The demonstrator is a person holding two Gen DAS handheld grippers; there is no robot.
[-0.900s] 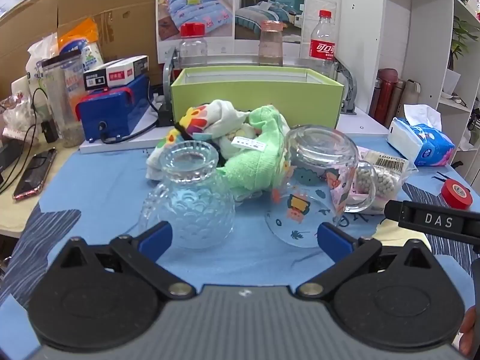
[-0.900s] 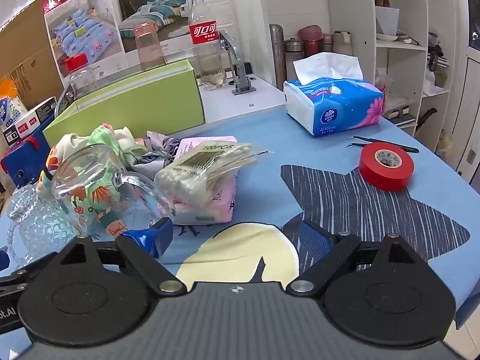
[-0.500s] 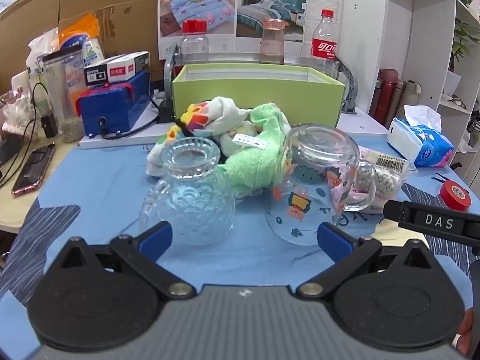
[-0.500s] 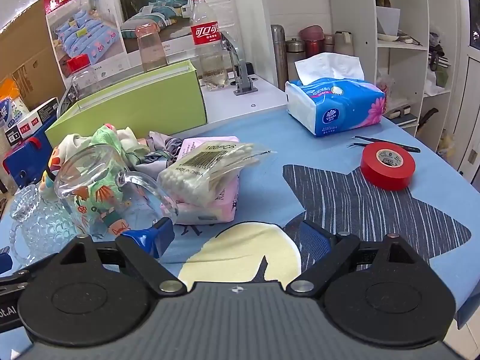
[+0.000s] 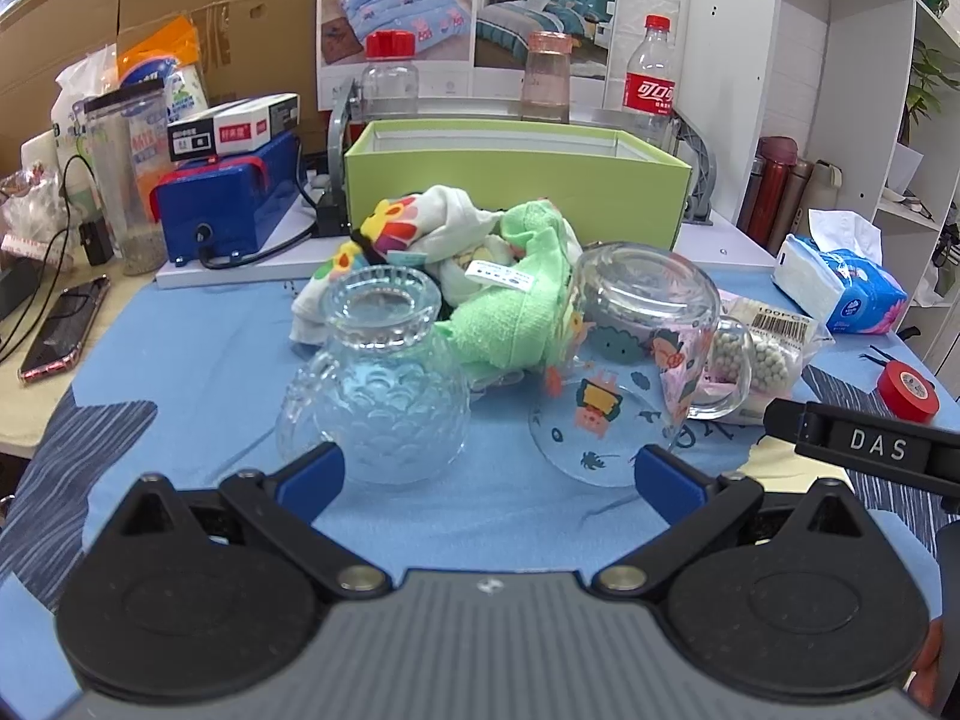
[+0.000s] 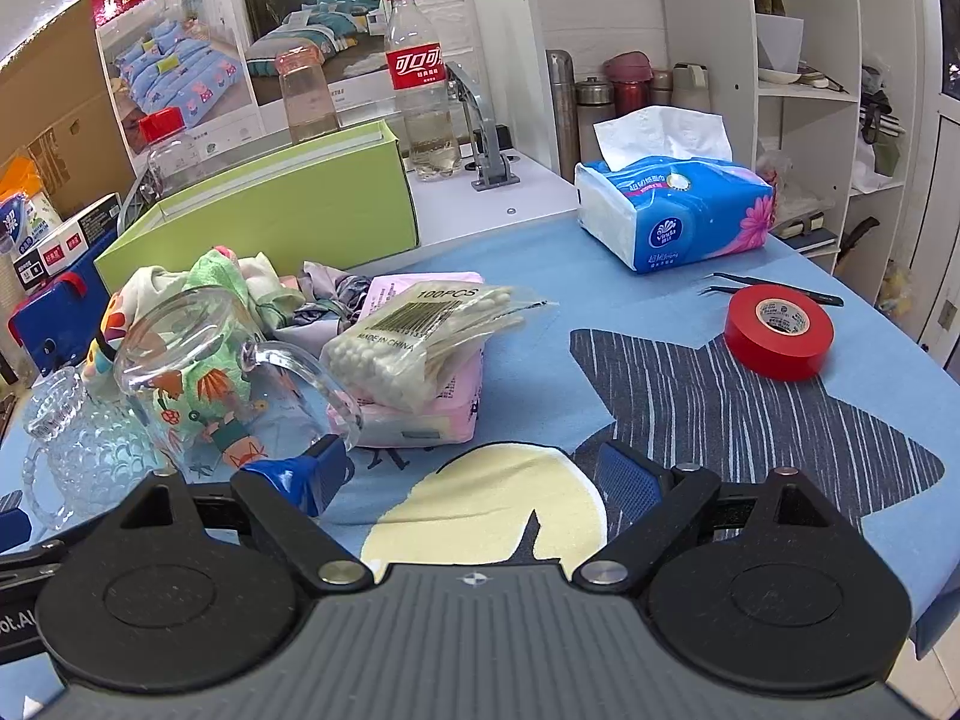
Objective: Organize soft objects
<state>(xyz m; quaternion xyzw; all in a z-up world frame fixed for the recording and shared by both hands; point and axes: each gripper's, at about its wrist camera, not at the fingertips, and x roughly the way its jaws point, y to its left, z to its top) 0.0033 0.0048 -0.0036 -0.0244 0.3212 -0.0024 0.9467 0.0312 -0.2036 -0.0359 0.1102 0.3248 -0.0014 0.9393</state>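
Fingers (image 5: 309, 473) apart on both grippers, holding nothing.
Left gripper (image 5: 489, 474) facing cloth pile (image 5: 480, 276) behind two glass mugs (image 5: 384, 384); green box (image 5: 516, 180) beyond.

You see cloth pile (image 5: 480, 264) behind two mugs (image 5: 384, 384) | box (image 5: 516, 180) behind pile | swab bag (image 6: 420, 336) right of mugs | tape roll (image 6: 778, 330) far right

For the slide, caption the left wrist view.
Open left tool faces two glass mugs fronting a heap of soft cloths, green box behind.
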